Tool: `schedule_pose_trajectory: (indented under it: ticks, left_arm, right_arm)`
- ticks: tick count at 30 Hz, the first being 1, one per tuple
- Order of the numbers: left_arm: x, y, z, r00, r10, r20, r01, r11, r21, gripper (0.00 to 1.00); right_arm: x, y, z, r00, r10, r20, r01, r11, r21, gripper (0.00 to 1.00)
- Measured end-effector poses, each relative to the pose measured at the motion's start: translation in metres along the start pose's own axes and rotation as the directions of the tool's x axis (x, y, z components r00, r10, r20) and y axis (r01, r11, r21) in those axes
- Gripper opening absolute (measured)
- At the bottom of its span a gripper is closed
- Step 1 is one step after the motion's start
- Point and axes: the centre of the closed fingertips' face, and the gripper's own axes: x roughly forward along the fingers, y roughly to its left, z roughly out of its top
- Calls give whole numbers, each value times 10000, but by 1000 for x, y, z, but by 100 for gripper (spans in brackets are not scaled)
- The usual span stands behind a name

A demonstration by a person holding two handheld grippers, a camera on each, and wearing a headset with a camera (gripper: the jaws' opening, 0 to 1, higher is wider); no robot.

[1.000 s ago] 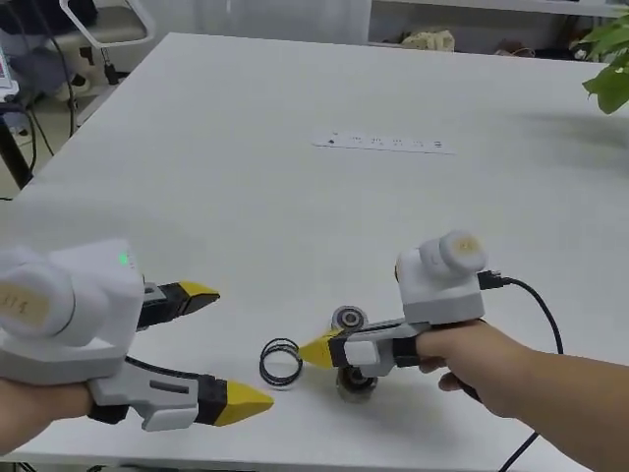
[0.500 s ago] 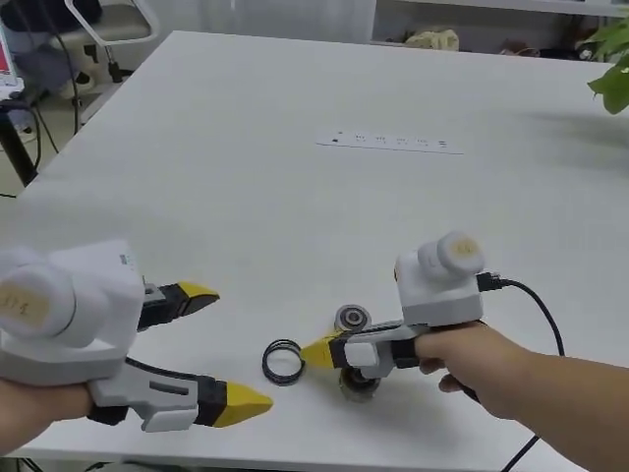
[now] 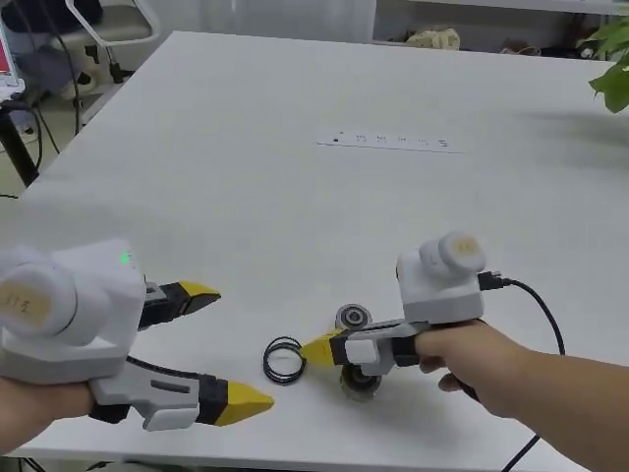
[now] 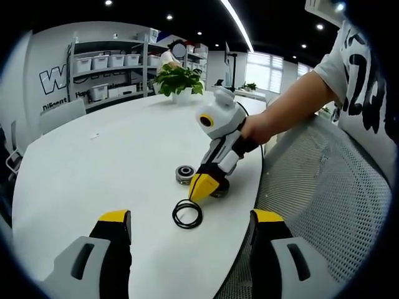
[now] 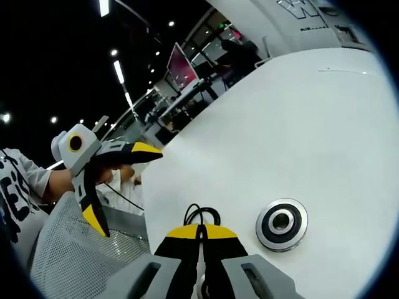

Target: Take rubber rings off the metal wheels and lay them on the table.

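Black rubber rings (image 3: 283, 360) lie in a small pile on the white table (image 3: 295, 197). My right gripper (image 3: 313, 350) is shut, its yellow tips right at the edge of the pile. One metal wheel (image 3: 351, 318) lies flat just beyond it, and a second wheel (image 3: 359, 383) is partly hidden beneath its body. My left gripper (image 3: 221, 346) hovers open to the left of the rings, holding nothing. In the left gripper view the rings (image 4: 187, 213) lie ahead between my jaws, with the wheel (image 4: 185, 173) behind. The right gripper view has the rings (image 5: 201, 215), the wheel (image 5: 282, 224) and the open left gripper (image 5: 128, 190).
The table's near edge (image 3: 324, 460) runs just below both grippers. A flat white strip (image 3: 388, 142) lies mid-table. A cable (image 3: 536, 295) trails from the right gripper. Plant leaves (image 3: 609, 59) show at the far right, a chair (image 3: 103, 25) at the far left.
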Motion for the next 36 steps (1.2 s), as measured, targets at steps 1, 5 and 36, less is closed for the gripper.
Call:
schedule_pose_trajectory:
  ticks: [1, 5, 36]
  left_arm:
    - [0, 0, 0, 10000, -3, -4, 3, 10000, 10, 77]
    - [0, 1, 0, 10000, 12, 1, -12, 10000, -31, 77]
    - [0, -2, -4, 9999, -60, -107, 59, 9999, -130, 76]
  right_arm:
    - [0, 0, 0, 10000, -12, -12, 12, 10000, -7, 0]
    - [1, -1, -1, 9999, -74, -72, 74, 10000, -18, 0]
    - [4, -9, -2, 9982, -585, -142, 582, 9980, -257, 1]
